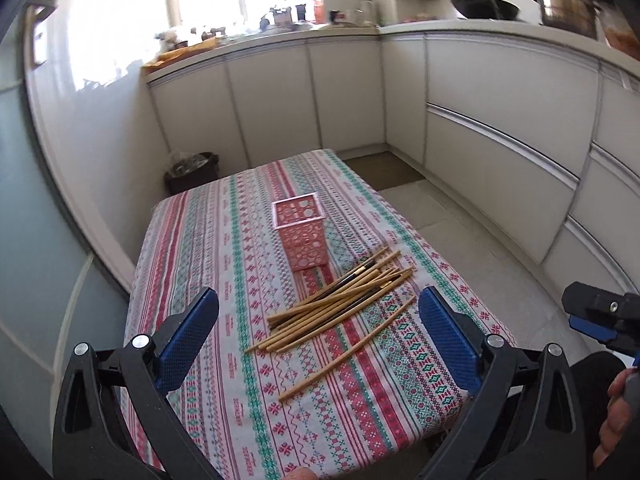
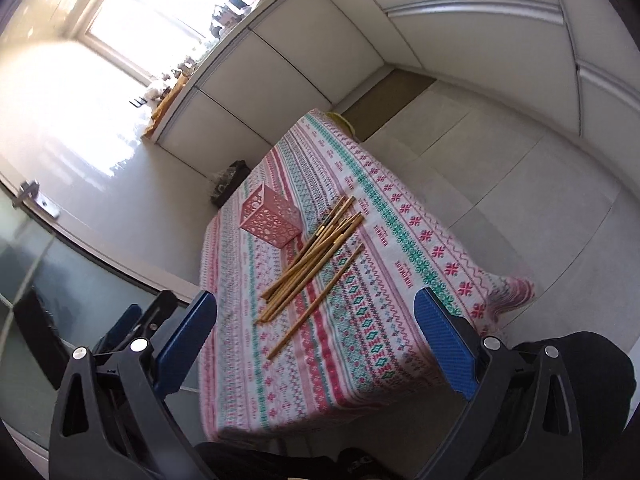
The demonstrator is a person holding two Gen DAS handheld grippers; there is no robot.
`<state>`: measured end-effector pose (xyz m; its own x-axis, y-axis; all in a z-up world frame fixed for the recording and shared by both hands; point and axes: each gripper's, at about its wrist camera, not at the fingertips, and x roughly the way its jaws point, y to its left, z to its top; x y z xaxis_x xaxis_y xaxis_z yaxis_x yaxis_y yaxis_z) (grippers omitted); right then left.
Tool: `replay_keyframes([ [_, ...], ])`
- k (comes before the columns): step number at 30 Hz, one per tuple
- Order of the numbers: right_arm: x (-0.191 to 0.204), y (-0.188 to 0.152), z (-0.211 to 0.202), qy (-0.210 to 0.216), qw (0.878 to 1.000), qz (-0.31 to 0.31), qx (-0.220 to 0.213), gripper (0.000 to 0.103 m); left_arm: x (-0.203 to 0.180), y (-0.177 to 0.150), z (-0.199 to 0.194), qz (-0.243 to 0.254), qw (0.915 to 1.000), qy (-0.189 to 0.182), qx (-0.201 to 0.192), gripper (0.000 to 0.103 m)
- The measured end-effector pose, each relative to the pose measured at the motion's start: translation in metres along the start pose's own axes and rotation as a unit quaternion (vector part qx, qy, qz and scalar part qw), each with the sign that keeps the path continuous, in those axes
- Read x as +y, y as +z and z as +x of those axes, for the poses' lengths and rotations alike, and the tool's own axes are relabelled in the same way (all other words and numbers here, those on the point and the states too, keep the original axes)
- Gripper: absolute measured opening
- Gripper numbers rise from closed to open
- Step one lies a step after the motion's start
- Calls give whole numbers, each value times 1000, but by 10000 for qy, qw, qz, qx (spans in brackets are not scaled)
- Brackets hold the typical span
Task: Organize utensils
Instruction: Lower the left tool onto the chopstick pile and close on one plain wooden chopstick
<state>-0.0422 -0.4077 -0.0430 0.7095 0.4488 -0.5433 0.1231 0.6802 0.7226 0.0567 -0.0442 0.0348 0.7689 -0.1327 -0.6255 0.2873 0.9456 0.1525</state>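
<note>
I hold my left hand-held gripper [image 1: 320,320] above the near edge of the surface [image 1: 224,380], its blue-padded fingers [image 1: 188,332] spread wide with nothing between them, which suits a first reach since I have not yet picked which stick to take. My right hand-held gripper [image 2: 316,320] hangs back off the near right corner, equally wide and empty; in the left view its black tip [image 1: 600,312] pokes in at the right margin, my own hand [image 1: 616,412] behind it. Closest to me on the striped red, green and white woven cloth lies one loose tan bamboo chopstick [image 1: 348,350], slanting away towards the right edge and lying just apart from the rest, so I judge it the easiest first pick. Just beyond it sits the heap of tan and dark-tipped wooden chopsticks [image 1: 340,300], crossed over one another and fanned towards the right edge, a tangle better thinned one at a time. Farther on, about mid-surface and just beside the heap's far ends, the coral-pink perforated plastic square holder [image 1: 300,236] stands upright, mouth up and apparently empty, handily close for dropping sticks in. Past the far edge are white cabinet fronts [image 1: 344,92].
</note>
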Motion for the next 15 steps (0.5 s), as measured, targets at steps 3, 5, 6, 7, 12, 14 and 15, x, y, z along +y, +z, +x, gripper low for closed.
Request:
replay_keyframes([
  [3, -16, 17, 1, 347, 9986, 388, 0, 96, -18, 22, 27, 770, 9915, -903, 532, 96],
  [5, -12, 29, 1, -329, 9987, -6, -381, 96, -35, 25, 57, 1383, 9745, -1342, 1151, 96],
  [6, -7, 33, 1, -786, 9940, -345, -674, 96, -43, 23, 72, 1611, 9663, -1422, 1415, 96],
  [7, -2, 37, 4, -1246, 9864, -647, -850, 96, -52, 19, 87, 1796, 9579, -1526, 1638, 96],
  [12, -1, 55, 41, -2286, 9632, -1202, -743, 96, -77, -2, 151, 2314, 9163, -2092, 2511, 94],
  [14, -5, 63, 53, -2575, 9552, -1304, -649, 96, -83, -4, 176, 2335, 9054, -2239, 2750, 80],
  [15, -7, 66, 57, -2675, 9523, -1331, -626, 96, -84, -6, 188, 2353, 8999, -2295, 2866, 70],
])
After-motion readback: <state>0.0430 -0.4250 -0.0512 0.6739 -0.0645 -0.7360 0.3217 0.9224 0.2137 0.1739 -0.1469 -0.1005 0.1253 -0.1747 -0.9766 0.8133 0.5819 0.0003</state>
